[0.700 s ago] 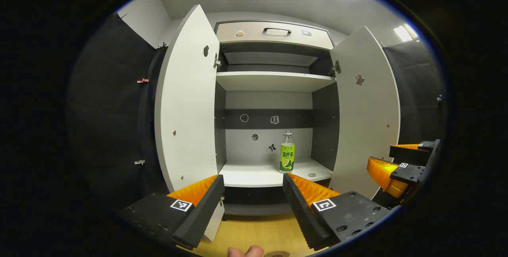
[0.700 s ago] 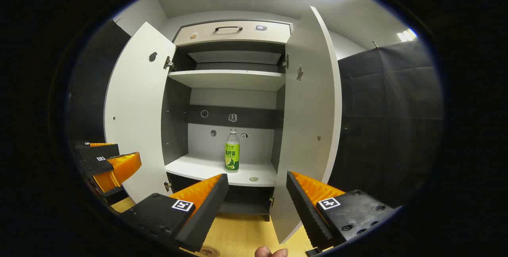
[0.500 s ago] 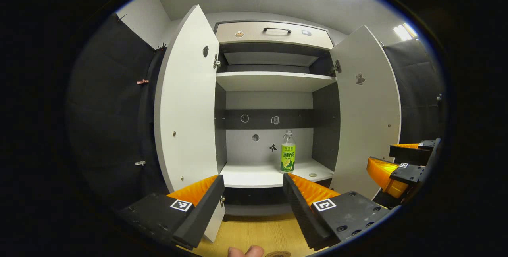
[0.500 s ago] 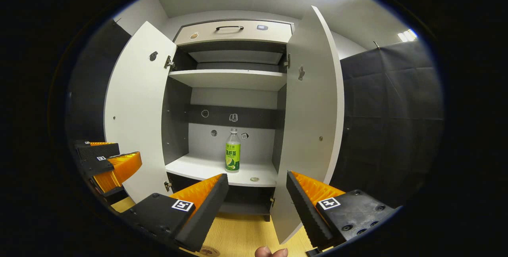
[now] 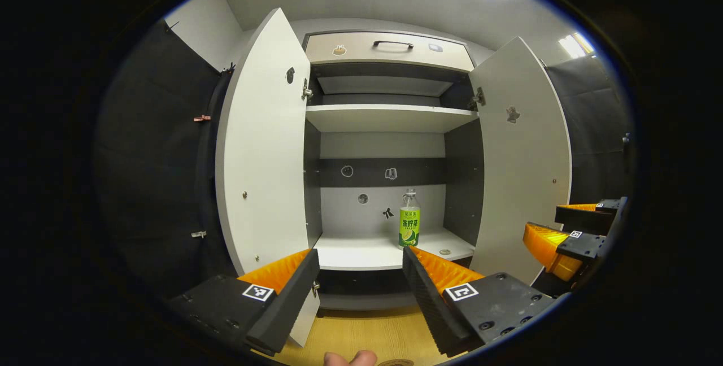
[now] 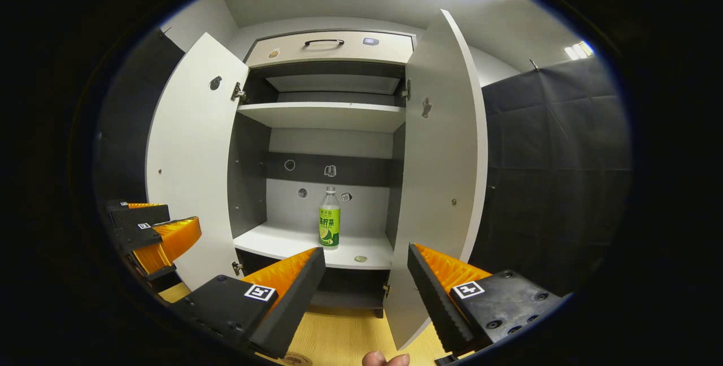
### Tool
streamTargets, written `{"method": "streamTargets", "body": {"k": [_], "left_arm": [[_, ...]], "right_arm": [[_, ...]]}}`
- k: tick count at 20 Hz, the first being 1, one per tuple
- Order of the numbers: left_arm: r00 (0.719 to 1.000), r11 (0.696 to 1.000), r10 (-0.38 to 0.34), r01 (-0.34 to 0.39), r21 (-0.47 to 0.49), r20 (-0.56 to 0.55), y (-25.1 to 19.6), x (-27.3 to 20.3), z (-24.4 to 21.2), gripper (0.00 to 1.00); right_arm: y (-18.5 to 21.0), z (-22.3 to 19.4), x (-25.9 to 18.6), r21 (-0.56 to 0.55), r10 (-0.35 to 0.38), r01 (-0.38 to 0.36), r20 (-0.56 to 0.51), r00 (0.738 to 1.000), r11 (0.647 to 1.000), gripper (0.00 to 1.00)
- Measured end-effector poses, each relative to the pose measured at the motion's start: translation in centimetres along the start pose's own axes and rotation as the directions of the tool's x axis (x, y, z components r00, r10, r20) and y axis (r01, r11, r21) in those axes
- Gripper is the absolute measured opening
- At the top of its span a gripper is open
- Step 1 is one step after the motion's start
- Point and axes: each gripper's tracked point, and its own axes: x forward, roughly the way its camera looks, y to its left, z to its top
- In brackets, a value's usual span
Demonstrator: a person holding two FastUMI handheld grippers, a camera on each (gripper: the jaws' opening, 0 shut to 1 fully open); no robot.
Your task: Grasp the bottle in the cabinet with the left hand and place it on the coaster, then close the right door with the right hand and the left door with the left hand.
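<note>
Bottle (image 5: 409, 226) stands upright on the cabinet's lower shelf (image 5: 361, 253), toward its right side, untouched. The reach comes first: the left tongs (image 5: 358, 275), spread wide and empty, must travel in between both open doors. The right tongs (image 6: 366, 275) are likewise wide and empty. A small disc (image 6: 360, 258) lies just beside the bottle.

We see our right tongs (image 6: 366, 273) spread wide before the open cabinet (image 6: 330, 49), its green-labelled bottle (image 6: 329, 219) upright on the lower shelf (image 6: 282, 240).
</note>
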Motion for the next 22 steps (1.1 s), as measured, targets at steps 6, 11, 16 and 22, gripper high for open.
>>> {"method": "streamTargets", "body": {"k": [6,11,16,22], "left_arm": [[1.0,1.0,-0.006,0.006,0.001,0.003,-0.7,0.5,0.0,0.95],[0.999,0.999,-0.042,0.042,-0.009,0.004,-2.7,2.9,-0.4,0.95],[0.995,0.995,-0.095,0.095,-0.028,-0.002,-6.1,8.0,-1.0,0.95],[0.987,0.987,-0.159,0.158,-0.041,-0.035,-10.3,17.2,-1.9,0.95]], "right_arm": [[-0.6,0.0,-0.1,0.006,-0.003,0.003,-0.002,1.0,1.0,0.98],[-1.6,0.2,-0.8,0.01,-0.002,0.002,-0.004,1.0,1.0,0.98],[-4.1,0.4,-2.1,0.018,-0.012,0.012,0.004,1.0,1.0,0.98],[-8.4,-0.2,-3.7,0.02,-0.042,0.042,0.004,0.999,0.999,0.98]]}}
